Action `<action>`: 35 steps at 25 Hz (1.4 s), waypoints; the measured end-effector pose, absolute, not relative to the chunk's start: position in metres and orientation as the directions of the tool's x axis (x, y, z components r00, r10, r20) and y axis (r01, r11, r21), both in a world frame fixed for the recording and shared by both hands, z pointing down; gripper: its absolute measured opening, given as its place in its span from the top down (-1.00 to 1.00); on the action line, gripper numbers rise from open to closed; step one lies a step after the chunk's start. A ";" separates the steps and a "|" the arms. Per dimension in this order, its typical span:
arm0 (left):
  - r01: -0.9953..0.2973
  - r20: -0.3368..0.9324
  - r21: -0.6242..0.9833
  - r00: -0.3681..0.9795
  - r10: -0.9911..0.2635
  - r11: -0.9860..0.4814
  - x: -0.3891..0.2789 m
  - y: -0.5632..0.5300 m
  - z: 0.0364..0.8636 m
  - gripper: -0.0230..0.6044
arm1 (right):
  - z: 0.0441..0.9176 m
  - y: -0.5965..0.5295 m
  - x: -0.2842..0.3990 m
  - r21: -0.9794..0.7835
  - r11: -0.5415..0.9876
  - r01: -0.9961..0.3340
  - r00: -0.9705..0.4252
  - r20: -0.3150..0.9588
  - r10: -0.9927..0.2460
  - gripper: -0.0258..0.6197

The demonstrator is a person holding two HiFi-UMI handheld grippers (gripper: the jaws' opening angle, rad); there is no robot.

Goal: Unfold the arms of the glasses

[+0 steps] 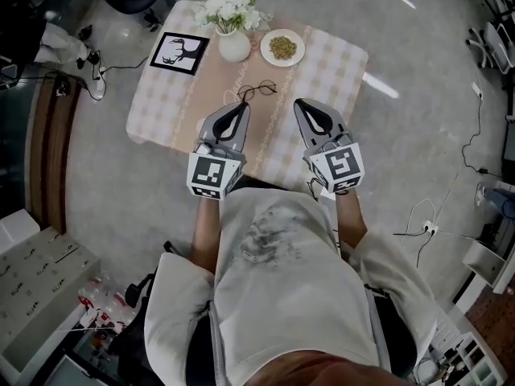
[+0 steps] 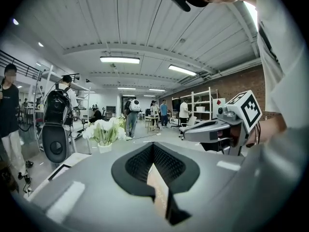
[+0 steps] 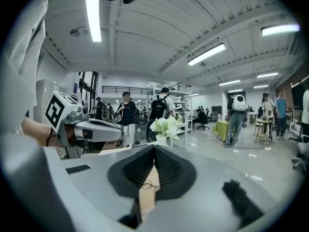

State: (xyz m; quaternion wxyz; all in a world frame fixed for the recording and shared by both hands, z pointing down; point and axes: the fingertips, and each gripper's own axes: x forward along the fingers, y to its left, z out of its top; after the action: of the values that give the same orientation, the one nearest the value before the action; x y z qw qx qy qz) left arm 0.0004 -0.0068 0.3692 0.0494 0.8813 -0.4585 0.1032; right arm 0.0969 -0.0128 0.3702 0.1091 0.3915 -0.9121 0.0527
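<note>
Peeking past the closed right gripper (image 3: 154, 150), glasses (image 3: 147, 183) show only partly.

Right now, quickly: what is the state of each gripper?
Left gripper: fingers closed, holding nothing.
Right gripper: fingers closed, holding nothing; the glasses lie untouched ahead.

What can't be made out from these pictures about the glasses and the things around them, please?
- Head view: the glasses are too small to tell whether the arms are folded.
- Left gripper view: glasses hidden behind the left gripper's own body.
- Head view: what lies on the plate is too small to name.
</note>
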 end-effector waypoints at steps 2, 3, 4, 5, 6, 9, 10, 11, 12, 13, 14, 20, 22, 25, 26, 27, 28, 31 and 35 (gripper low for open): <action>-0.808 0.241 -0.006 0.571 -0.785 -0.589 -0.002 -0.015 0.378 0.89 | 0.377 -0.021 0.094 -0.014 0.684 -0.729 -0.664 0.255 -0.703 0.87; -0.804 0.248 -0.001 0.576 -0.779 -0.595 -0.003 -0.019 0.383 0.89 | 0.381 -0.025 0.092 -0.014 0.683 -0.730 -0.662 0.262 -0.702 0.87; -0.799 0.255 0.005 0.582 -0.772 -0.601 -0.004 -0.022 0.388 0.89 | 0.384 -0.029 0.090 -0.015 0.682 -0.731 -0.659 0.270 -0.702 0.87; -0.795 0.262 0.012 0.589 -0.765 -0.607 -0.004 -0.025 0.392 0.89 | 0.387 -0.032 0.089 -0.015 0.680 -0.733 -0.657 0.277 -0.701 0.87; -0.790 0.268 0.019 0.595 -0.758 -0.613 -0.005 -0.028 0.397 0.89 | 0.391 -0.035 0.087 -0.016 0.679 -0.734 -0.654 0.285 -0.701 0.87; -0.772 0.286 0.027 0.615 -0.735 -0.635 -0.005 -0.036 0.408 0.89 | 0.401 -0.043 0.084 -0.020 0.674 -0.739 -0.645 0.309 -0.699 0.87; -0.767 0.293 0.028 0.620 -0.728 -0.642 -0.006 -0.038 0.412 0.89 | 0.405 -0.046 0.083 -0.022 0.672 -0.740 -0.642 0.318 -0.698 0.87; -0.762 0.301 0.030 0.624 -0.721 -0.647 -0.006 -0.041 0.417 0.89 | 0.409 -0.049 0.081 -0.023 0.670 -0.742 -0.639 0.326 -0.696 0.87; -0.757 0.309 0.034 0.629 -0.714 -0.652 -0.007 -0.043 0.421 0.89 | 0.413 -0.051 0.080 -0.025 0.669 -0.743 -0.636 0.336 -0.695 0.87; -0.754 0.318 0.040 0.632 -0.707 -0.656 -0.007 -0.046 0.427 0.89 | 0.417 -0.054 0.079 -0.026 0.668 -0.744 -0.633 0.345 -0.693 0.87; -0.750 0.327 0.047 0.636 -0.699 -0.660 -0.008 -0.048 0.432 0.89 | 0.422 -0.056 0.077 -0.028 0.667 -0.745 -0.631 0.354 -0.690 0.87; -0.727 0.374 0.071 0.654 -0.657 -0.683 -0.008 -0.058 0.458 0.89 | 0.447 -0.064 0.071 -0.047 0.665 -0.745 -0.622 0.409 -0.668 0.87; -0.719 0.389 0.067 0.658 -0.645 -0.692 -0.008 -0.062 0.465 0.89 | 0.456 -0.067 0.070 -0.052 0.663 -0.747 -0.617 0.424 -0.662 0.87; -0.704 0.410 0.059 0.664 -0.626 -0.708 -0.007 -0.068 0.475 0.89 | 0.469 -0.070 0.069 -0.059 0.656 -0.752 -0.606 0.452 -0.654 0.87; -0.699 0.418 0.056 0.665 -0.619 -0.713 -0.006 -0.070 0.479 0.89 | 0.473 -0.071 0.068 -0.060 0.655 -0.753 -0.603 0.462 -0.650 0.87; -0.694 0.426 0.053 0.666 -0.612 -0.718 -0.006 -0.072 0.483 0.89 | 0.478 -0.072 0.068 -0.059 0.655 -0.753 -0.599 0.471 -0.647 0.87; -0.689 0.434 0.051 0.667 -0.606 -0.723 -0.006 -0.073 0.487 0.89 | 0.481 -0.074 0.067 -0.056 0.655 -0.754 -0.595 0.481 -0.644 0.87; -0.677 0.456 0.048 0.669 -0.587 -0.735 -0.007 -0.077 0.499 0.89 | 0.491 -0.078 0.066 -0.047 0.655 -0.754 -0.584 0.504 -0.637 0.87; -0.658 0.482 0.047 0.674 -0.560 -0.751 -0.006 -0.081 0.512 0.89 | 0.500 -0.081 0.065 -0.048 0.649 -0.759 -0.573 0.522 -0.632 0.87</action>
State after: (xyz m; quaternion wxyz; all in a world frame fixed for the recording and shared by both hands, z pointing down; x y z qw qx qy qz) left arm -0.0064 -0.0811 0.5118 0.1091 0.9083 -0.3354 0.2250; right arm 0.0651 -0.0813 0.5000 0.2370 0.3968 -0.8765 0.1348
